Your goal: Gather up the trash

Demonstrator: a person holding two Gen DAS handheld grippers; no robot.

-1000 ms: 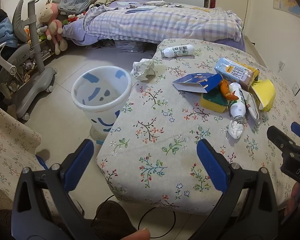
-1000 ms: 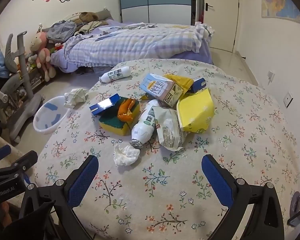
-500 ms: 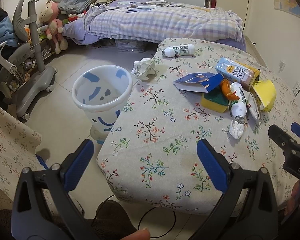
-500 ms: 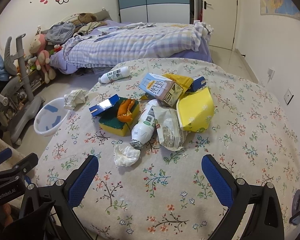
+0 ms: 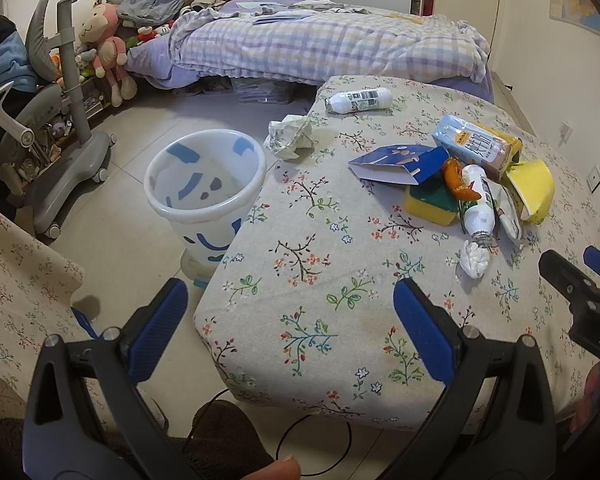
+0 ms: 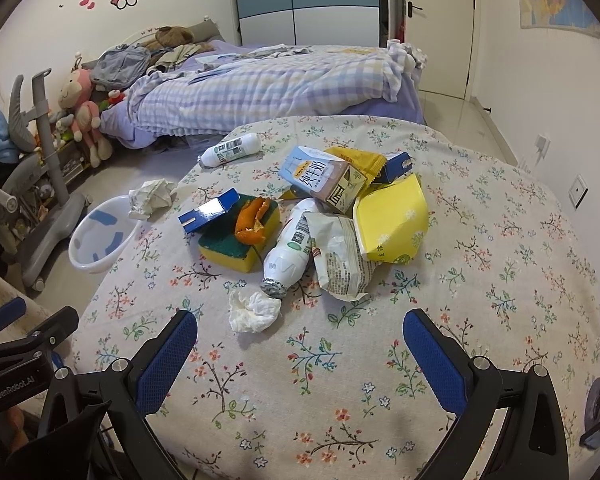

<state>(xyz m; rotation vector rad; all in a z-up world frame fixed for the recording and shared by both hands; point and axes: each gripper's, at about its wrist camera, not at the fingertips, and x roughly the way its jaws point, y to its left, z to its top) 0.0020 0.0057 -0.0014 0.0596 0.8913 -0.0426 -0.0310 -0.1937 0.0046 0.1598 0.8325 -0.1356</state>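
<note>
Two tools, left tool (image 5: 286, 300) and right tool (image 6: 300, 330), both spread apart, empty. Trash pile (image 6: 320, 220) heaped mid-bench; bin (image 5: 204, 188) on floor beside bench edge, probably for short drops.

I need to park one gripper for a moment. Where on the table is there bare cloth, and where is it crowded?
Bare cloth lies on the near part of the tablecloth, between the white tissue wad and the near edge, and along the right side past the yellow packet. The middle is crowded: sponge, bottle, milk carton, wrappers overlapping.
</note>
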